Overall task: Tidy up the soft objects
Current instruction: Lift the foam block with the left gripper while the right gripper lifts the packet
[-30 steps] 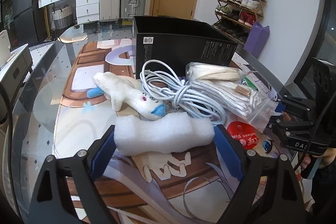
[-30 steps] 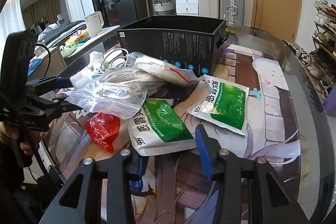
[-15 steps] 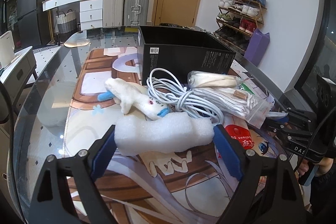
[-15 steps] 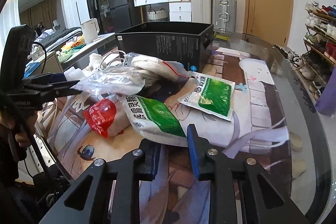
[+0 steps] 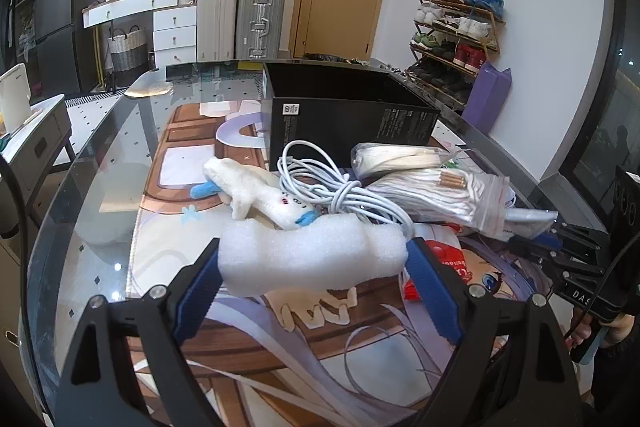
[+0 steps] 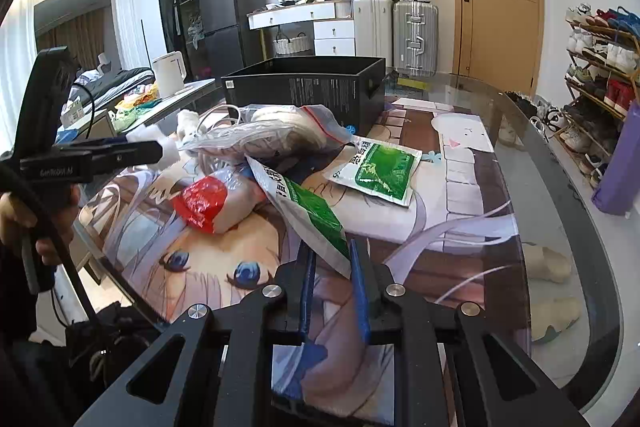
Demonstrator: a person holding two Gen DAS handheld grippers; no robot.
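A white foam piece spans my left gripper, whose blue pads press on both of its ends just above the mat. In the right wrist view my right gripper is shut on the near corner of a green-and-white packet, which tilts up off the mat. A second such packet lies flat behind it. Further back is an open black box. In front of the box lie a white plush toy, a coiled white cable and a zip bag of white cloth.
A red-and-clear bag lies left of the held packet. The glass table carries a printed mat, and its curved edge runs close on the right. My left gripper's fingers reach in from the left of the right wrist view, held by a hand.
My right gripper's jaws have closed on the green-and-white packet's corner, and the packet has tilted up. The left gripper keeps its hold on the foam and has pulled slightly back from the pile.
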